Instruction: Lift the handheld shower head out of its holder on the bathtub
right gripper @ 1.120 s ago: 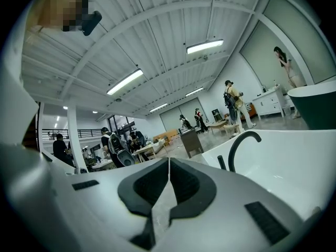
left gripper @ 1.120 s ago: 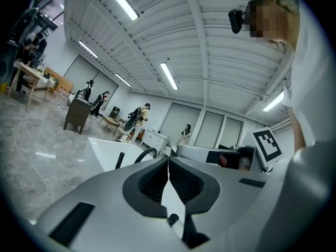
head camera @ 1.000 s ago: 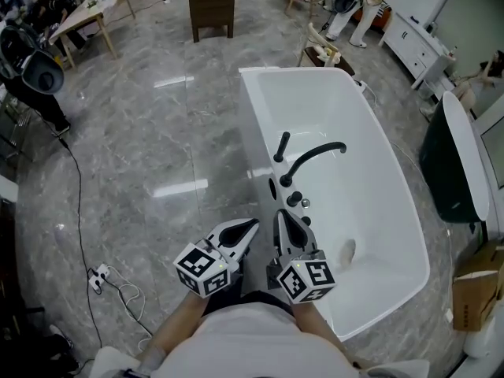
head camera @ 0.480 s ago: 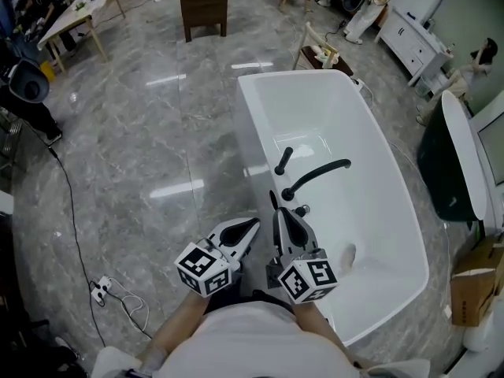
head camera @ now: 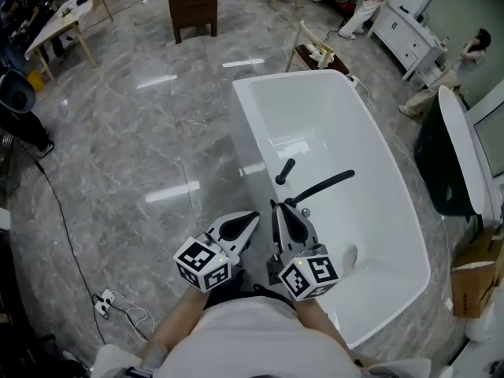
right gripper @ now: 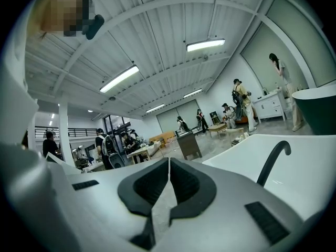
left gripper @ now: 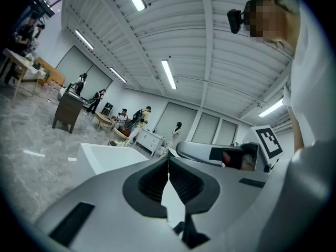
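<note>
Now, beside tub: left gripper (head camera: 252, 216) and right gripper (head camera: 276, 208) are held level, side by side, jaws of both pressed together, nothing between them. Handheld shower head (head camera: 284, 171) is seen upright in holder on bathtub (head camera: 240, 124) rim, just beside black spout (head camera: 324, 184), ahead of grippers, untouched. Jaws are best opened before reach. Handle is best gripped squarely and lifted straight up, clear of spout.
</note>
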Demonstrator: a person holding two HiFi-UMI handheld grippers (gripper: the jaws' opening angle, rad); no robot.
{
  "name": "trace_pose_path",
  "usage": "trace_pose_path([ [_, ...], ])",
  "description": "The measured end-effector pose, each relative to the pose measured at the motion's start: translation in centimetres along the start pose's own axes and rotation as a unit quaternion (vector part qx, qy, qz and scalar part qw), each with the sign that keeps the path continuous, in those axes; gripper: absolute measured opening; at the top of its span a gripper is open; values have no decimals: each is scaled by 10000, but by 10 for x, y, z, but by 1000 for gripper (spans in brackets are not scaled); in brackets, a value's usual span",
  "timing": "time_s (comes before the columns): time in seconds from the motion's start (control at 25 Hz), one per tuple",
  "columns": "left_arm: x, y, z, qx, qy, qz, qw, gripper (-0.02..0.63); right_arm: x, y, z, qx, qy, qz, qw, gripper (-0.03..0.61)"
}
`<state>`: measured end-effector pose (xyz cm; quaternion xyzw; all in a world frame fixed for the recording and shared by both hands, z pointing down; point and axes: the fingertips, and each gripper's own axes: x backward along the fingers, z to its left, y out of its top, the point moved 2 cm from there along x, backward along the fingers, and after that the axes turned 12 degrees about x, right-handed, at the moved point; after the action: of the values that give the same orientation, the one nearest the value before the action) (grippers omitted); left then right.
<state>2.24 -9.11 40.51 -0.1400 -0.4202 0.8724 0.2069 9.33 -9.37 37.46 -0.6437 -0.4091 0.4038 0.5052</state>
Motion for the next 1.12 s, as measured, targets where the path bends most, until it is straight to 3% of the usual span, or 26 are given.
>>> trace_pose_path([
  [0.36, -13, 35, 40, -184, -94, -1, 9998, 12, -53, 8, -4, -53, -6, -172, 9998, 18],
  [0.76, -21, 41, 56, -45, 43, -63, 10000, 12, -73, 7, -7, -42, 240, -74, 9997, 18],
  [1.0, -29, 48, 62, 19, 193, -189, 9996, 12, -90, 10, -14, 68, 436, 26, 9990, 18],
  [1.12, -34, 52, 70, 54, 348, -233, 9991, 12, -98, 11, -14, 378, 525, 92, 9979, 18],
])
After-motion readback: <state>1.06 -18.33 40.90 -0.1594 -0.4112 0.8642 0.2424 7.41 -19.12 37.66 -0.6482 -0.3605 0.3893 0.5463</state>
